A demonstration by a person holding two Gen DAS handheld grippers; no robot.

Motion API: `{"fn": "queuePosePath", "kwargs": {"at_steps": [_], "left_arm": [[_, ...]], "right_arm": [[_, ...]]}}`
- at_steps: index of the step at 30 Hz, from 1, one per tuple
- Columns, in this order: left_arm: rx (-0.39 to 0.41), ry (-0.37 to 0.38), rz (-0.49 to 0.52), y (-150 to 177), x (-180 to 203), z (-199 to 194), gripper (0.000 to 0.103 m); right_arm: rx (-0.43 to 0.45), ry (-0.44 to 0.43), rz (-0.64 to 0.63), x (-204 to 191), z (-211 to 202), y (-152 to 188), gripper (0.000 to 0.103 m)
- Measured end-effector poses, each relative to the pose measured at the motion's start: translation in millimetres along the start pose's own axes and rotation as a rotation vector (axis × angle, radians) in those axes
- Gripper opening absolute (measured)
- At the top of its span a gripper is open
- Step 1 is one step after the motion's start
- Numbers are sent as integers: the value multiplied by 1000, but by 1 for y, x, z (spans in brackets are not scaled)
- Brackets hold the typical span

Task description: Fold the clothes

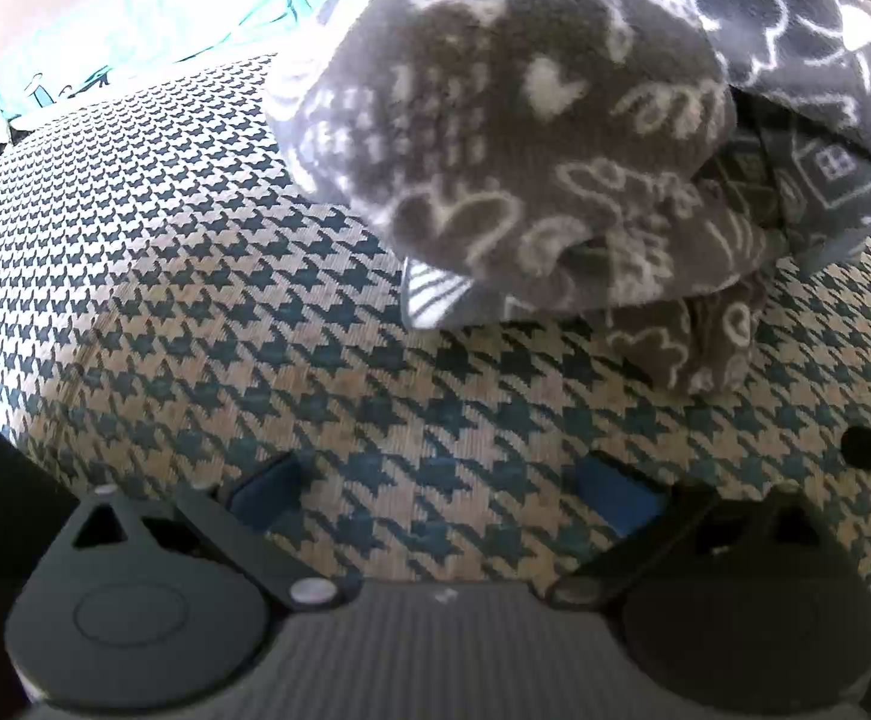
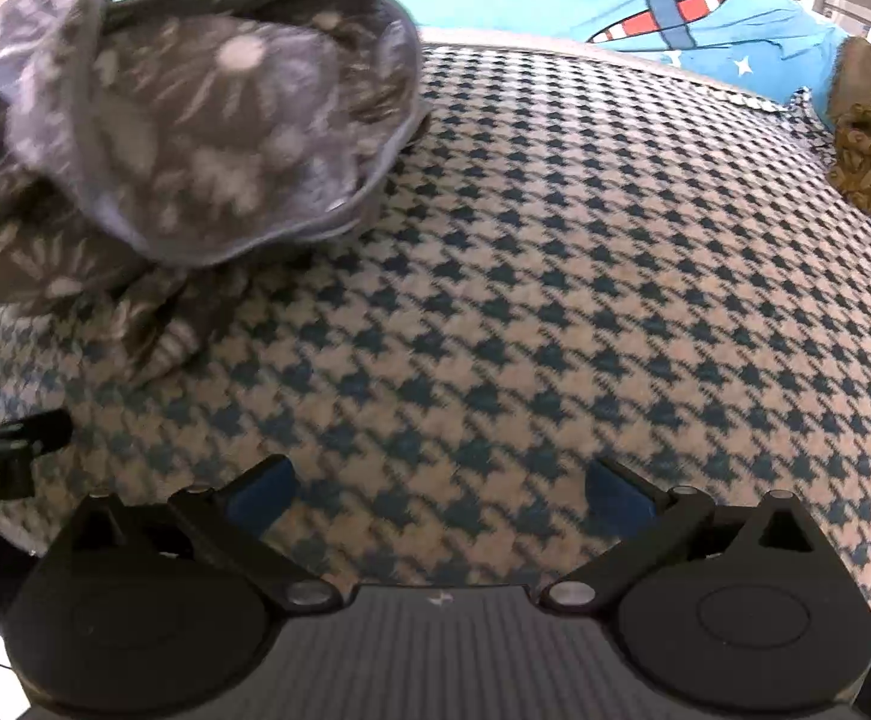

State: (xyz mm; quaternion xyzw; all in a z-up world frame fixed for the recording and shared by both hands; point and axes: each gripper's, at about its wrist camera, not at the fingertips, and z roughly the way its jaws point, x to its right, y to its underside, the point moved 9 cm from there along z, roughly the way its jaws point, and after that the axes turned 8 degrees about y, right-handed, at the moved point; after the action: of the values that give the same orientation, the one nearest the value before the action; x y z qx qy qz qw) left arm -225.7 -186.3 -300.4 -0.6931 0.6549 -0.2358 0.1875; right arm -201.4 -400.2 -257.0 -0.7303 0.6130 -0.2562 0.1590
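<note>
Both grippers, left & right, empty, jaws apart, near grey fleece

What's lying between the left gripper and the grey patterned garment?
Nothing but bare houndstooth cover. In the left wrist view, the left gripper, jaws open, faces the bundled grey garment across that clear stretch.

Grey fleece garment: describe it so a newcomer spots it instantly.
On the houndstooth blanket covering the bed, look ahead of both open grippers. The grey fleece garment lies there in a crumpled heap, the only cloth with white doodle outlines: hearts, houses, clouds.
</note>
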Motion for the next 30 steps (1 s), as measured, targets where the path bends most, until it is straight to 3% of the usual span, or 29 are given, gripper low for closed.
{"fn": "queuePosePath", "kwargs": {"at_steps": [14, 24, 30], "left_arm": [[-9, 10, 11, 85, 2, -62, 103], [-17, 10, 19, 106, 2, -83, 103], [-21, 9, 21, 100, 3, -81, 103]], "right_arm": [[-1, -38, -51, -39, -18, 27, 103], [18, -45, -55, -53, -22, 35, 103], [22, -28, -72, -60, -20, 38, 103]]}}
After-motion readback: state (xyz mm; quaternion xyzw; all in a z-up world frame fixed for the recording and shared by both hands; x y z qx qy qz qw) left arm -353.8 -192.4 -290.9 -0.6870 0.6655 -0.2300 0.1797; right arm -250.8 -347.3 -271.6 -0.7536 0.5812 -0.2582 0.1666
